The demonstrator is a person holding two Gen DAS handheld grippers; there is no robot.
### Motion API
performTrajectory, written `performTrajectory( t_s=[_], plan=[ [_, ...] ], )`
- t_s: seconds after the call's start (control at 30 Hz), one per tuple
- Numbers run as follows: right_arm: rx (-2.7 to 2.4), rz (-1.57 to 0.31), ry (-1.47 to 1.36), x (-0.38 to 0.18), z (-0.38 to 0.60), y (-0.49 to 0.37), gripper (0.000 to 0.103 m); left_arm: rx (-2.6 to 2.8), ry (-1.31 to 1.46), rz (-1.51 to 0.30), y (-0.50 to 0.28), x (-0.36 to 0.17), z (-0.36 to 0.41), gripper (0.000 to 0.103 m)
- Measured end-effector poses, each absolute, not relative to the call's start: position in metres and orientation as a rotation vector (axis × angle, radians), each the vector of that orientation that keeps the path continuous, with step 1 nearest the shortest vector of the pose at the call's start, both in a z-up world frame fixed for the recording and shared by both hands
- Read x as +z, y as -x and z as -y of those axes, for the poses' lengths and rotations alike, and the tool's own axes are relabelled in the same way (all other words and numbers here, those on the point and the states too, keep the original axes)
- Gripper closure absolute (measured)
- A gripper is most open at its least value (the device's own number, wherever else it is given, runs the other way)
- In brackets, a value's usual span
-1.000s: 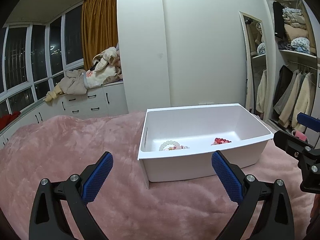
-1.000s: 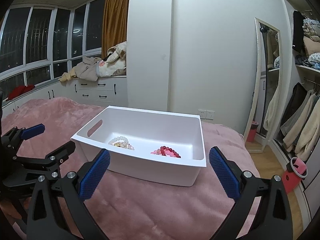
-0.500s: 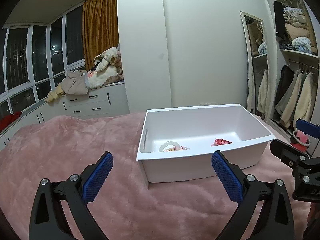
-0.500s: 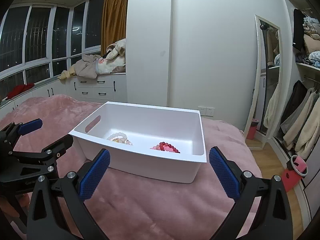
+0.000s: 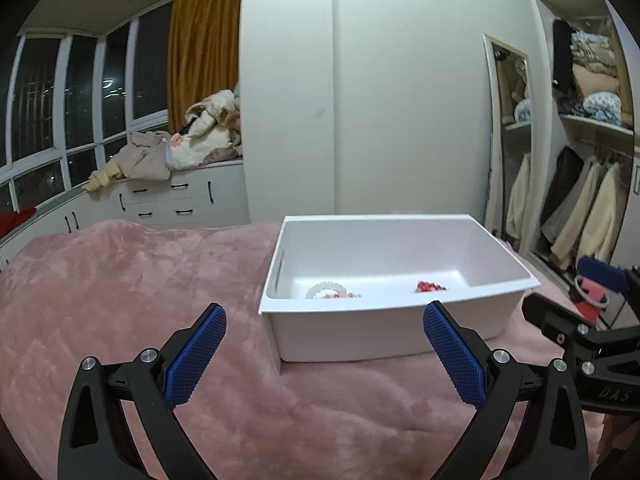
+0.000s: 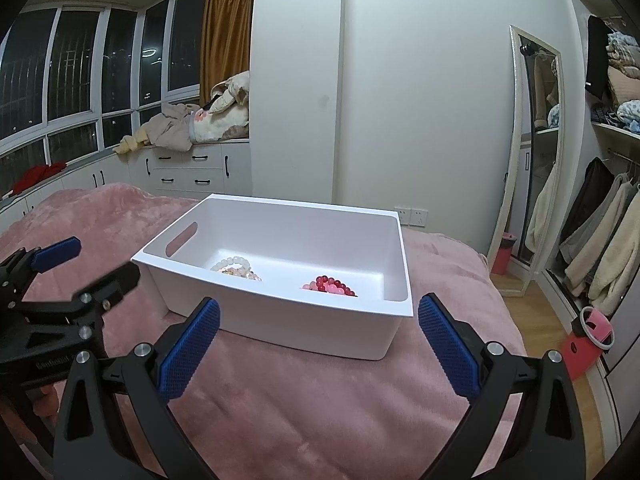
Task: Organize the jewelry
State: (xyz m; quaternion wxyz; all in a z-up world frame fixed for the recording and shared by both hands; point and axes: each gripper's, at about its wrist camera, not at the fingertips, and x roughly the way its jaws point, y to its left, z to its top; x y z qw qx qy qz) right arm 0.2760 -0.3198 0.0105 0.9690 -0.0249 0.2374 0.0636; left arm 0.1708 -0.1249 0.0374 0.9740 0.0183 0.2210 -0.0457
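A white plastic bin (image 5: 384,332) (image 6: 280,320) stands on a pink blanket. Inside lie a white bead bracelet (image 5: 326,290) (image 6: 234,266) on the left and a red and pink bead bracelet (image 5: 430,287) (image 6: 330,285) on the right. My left gripper (image 5: 324,354) is open and empty, low in front of the bin's left corner. My right gripper (image 6: 318,346) is open and empty in front of the bin's near wall. Each gripper shows at the edge of the other's view.
The pink blanket (image 5: 120,280) covers the bed. White drawers with heaped clothes (image 5: 180,148) stand behind. A mirror (image 6: 536,160) and an open wardrobe (image 6: 608,208) are on the right. A pink item (image 6: 588,340) lies on the floor.
Both grippers have drawn back and sunk slightly, so the bin looks a little farther and less of its inside shows. Both stay open and empty.
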Motion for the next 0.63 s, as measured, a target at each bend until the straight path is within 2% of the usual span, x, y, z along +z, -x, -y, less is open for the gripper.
performTrajectory(
  t_s=[0.63],
  plan=[
    [0.128,-0.487,0.05,0.0069,0.3207,-0.2772,0.005,-0.083,-0.053,-0.459,-0.1737,0.0357,0.1265,0.003]
  ],
)
